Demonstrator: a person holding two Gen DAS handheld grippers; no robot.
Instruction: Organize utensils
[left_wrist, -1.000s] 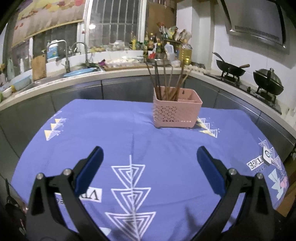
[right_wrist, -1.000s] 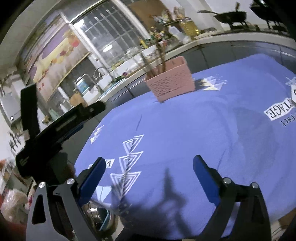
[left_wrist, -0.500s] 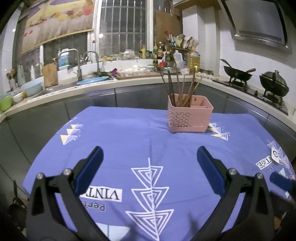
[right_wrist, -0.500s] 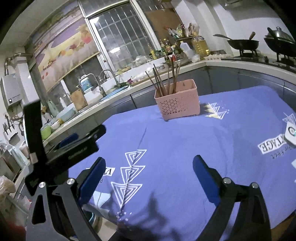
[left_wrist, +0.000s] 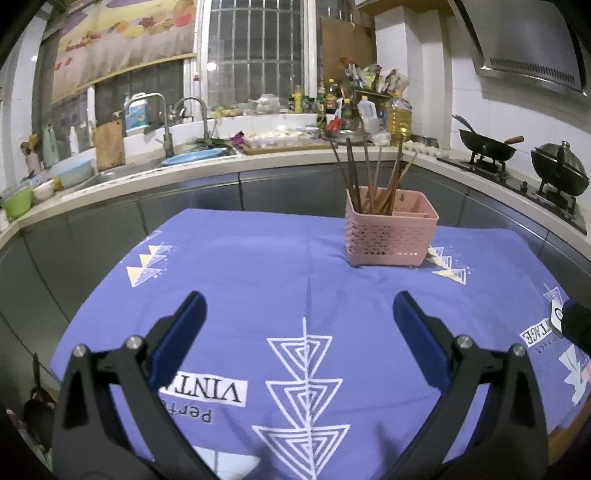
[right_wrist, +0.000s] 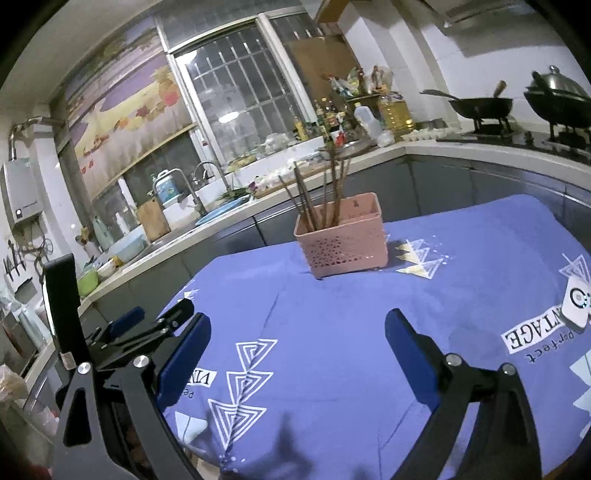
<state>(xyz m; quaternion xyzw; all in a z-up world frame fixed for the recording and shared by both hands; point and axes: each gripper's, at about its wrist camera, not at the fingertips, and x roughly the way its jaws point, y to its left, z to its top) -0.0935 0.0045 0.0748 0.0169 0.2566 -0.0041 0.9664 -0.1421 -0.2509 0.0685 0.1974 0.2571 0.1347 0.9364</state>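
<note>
Compared with a second ago, both cameras are sitting more level, and the pink basket (left_wrist: 391, 236) is appearing nearer the centre of the far bench in both views.

Left tongs (left_wrist: 299, 314): released, jaws spread wide, gripping nothing, hovering over the near edge of the bench. The finger pads (left_wrist: 181, 332) are showing a smooth dark-blue facing on black angular arms with silver rivets.

The blue cloth (left_wrist: 258, 266) is covering the bench; it is matte woven fabric with a centre crease, printed with white nested triangles and block lettering.

The basket is rectangular moulded plastic with a perforated lattice wall, standing upright on the far side of the cloth, right of centre. The chopsticks (left_wrist: 369, 177), slim brown rods, are standing fanned in its left compartment; the right compartment's contents cannot be made out.

Right tongs (right_wrist: 297, 343): likewise released and gripping nothing, hovering near the cloth's near edge. A small white rounded tag (right_wrist: 576, 301) is lying on the cloth at far right.
</note>
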